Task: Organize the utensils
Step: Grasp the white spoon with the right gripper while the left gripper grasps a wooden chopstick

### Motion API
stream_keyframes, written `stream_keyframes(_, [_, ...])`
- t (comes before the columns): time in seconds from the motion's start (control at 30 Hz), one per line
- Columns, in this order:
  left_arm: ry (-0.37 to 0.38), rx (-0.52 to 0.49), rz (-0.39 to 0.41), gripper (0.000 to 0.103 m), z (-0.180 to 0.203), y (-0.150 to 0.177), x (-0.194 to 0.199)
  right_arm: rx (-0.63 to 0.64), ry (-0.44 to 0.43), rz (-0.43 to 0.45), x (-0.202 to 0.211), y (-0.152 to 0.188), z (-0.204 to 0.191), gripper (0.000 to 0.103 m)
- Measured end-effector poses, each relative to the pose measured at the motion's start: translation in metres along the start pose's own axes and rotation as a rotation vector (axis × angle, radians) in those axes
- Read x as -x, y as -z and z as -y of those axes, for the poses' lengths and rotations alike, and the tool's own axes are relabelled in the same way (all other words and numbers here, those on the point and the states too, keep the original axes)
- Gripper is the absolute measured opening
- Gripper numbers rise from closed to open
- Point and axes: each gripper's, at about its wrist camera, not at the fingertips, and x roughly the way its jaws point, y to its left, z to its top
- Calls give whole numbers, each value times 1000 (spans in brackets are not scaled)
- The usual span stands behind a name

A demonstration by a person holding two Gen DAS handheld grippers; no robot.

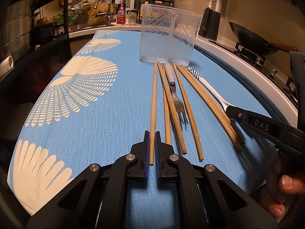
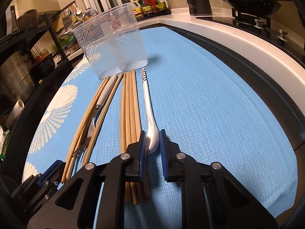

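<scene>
Left hand-held gripper (image 1: 152,136): pinched the leftmost chopstick (image 1: 153,103), singling it out.
Right hand-held gripper (image 2: 152,140): apart, straddling the spoon (image 2: 150,118) for pickup.

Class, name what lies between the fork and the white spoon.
Wooden chopsticks lie between the fork and the white spoon, clearest in the right wrist view.

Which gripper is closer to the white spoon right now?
Right. The right gripper straddles the spoon bowl; the left gripper is across the chopsticks, closed around the far-left chopstick.
</scene>
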Motion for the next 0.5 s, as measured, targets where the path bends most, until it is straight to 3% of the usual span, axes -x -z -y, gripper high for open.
stream_keyframes(0.33, [-10, 27, -3, 5, -12, 11, 15, 62, 133, 39, 28, 11, 31, 11])
stream_keyframes(0.5, [-17, 32, 11, 6, -11, 9, 10, 69, 73, 72, 31, 22, 39, 16])
